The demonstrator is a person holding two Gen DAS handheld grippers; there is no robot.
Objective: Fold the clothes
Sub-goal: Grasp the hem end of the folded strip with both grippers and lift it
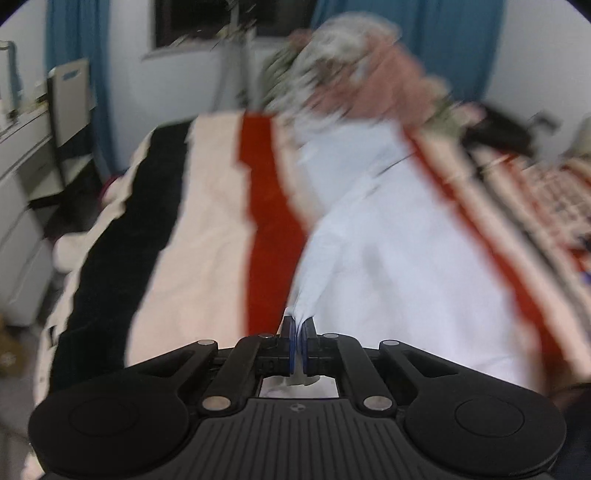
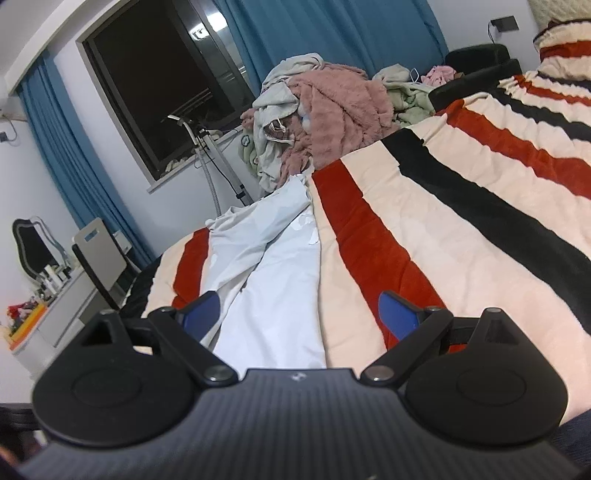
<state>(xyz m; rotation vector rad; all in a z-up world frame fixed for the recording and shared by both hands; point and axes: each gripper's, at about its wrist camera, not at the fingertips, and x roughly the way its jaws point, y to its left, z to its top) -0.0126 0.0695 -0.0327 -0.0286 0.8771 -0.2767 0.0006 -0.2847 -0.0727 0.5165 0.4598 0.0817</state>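
A pale blue-white garment (image 1: 399,236) lies stretched along a bed covered by a striped blanket (image 1: 207,229). My left gripper (image 1: 300,325) is shut on a bunched edge of the garment at its near end; the view is blurred. In the right wrist view the same garment (image 2: 280,280) runs away from me over the blanket (image 2: 461,236). My right gripper (image 2: 300,306) is open, its blue fingers (image 2: 397,308) spread to either side of the garment's near end, gripping nothing.
A heap of pink and grey clothes (image 2: 325,118) sits at the far end of the bed. A dark window (image 2: 155,85) and blue curtains (image 2: 332,29) are behind. A chair (image 2: 101,258) and a white dresser (image 2: 48,314) stand left of the bed.
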